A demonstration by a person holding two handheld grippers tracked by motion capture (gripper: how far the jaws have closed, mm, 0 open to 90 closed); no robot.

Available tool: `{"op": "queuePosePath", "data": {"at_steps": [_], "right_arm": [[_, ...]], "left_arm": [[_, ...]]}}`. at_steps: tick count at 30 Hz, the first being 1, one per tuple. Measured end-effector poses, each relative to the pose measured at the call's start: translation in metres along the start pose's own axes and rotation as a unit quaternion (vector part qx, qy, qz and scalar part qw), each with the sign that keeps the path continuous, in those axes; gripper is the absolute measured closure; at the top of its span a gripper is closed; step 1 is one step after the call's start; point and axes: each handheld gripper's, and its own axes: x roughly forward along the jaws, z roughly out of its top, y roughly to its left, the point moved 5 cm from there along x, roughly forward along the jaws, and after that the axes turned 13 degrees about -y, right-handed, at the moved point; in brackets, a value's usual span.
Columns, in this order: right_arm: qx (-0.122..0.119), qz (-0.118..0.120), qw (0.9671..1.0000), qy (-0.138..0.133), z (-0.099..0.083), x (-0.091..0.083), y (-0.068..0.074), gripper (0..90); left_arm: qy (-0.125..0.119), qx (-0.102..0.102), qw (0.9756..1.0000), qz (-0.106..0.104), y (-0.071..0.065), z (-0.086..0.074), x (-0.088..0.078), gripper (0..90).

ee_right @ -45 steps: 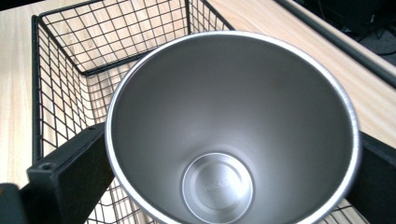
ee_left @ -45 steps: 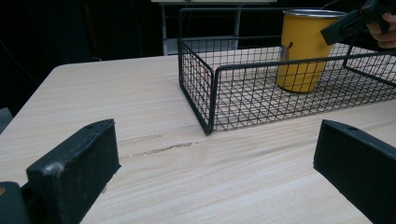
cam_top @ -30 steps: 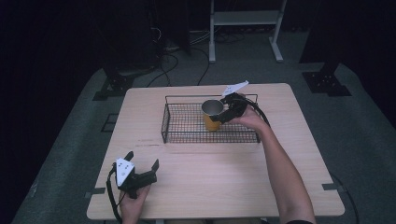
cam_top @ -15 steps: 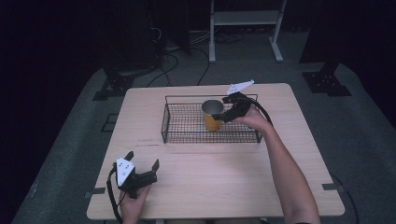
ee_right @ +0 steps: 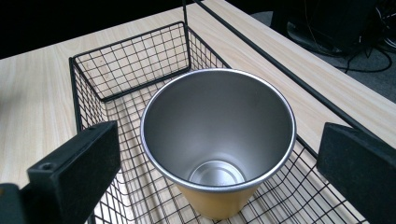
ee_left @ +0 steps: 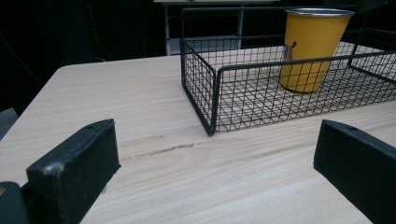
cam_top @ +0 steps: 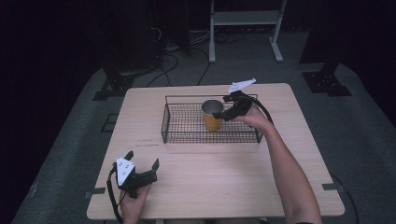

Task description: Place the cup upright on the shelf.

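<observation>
At about seven o'clock on the pale wooden tabletop [cam_top: 224,168], the left gripper [cam_top: 140,170] rests idle with its jaws spread wide and nothing between them, parked near the person's edge so it stays out of the way; its own camera looks across bare wood toward the basket's near corner. Farther out, at about twelve o'clock, the black wire-mesh basket [cam_top: 187,135] sits flat, a low-walled place to keep things together. Inside it, toward the right end, the yellow metal cup with a silver inside [cam_top: 212,115] stands upright on the mesh floor. The right gripper [cam_top: 223,113] hovers at the cup's rim from three o'clock, jaws parted on either side and not touching it, probably releasing or about to grasp.
</observation>
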Motion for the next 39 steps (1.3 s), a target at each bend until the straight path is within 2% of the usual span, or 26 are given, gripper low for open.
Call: {"op": "queuePosePath", "data": {"at_steps": [8,16,26,32,39], "right_arm": [[0.0,0.0,1.0,-0.003,0.003,-0.007,0.001,0.0],[-0.001,-0.005,0.9999,-0.011,0.005,-0.02,0.002,0.0],[-0.002,-0.002,0.9999,-0.014,0.004,-0.039,0.006,0.0],[-0.001,0.001,0.9997,-0.025,0.003,-0.048,0.01,0.0],[0.001,0.003,0.9998,-0.018,-0.002,-0.056,0.014,0.0]], "left_arm": [[0.0,0.0,1.0,-0.003,0.0,0.0,-0.001,0.0],[0.001,0.001,1.0,-0.003,-0.001,0.0,-0.001,0.0],[0.002,0.004,1.0,-0.003,-0.001,0.0,-0.001,0.0],[0.002,0.005,1.0,-0.003,-0.001,0.0,-0.001,0.0],[0.002,0.007,1.0,-0.003,-0.001,0.0,-0.001,0.0]]}}
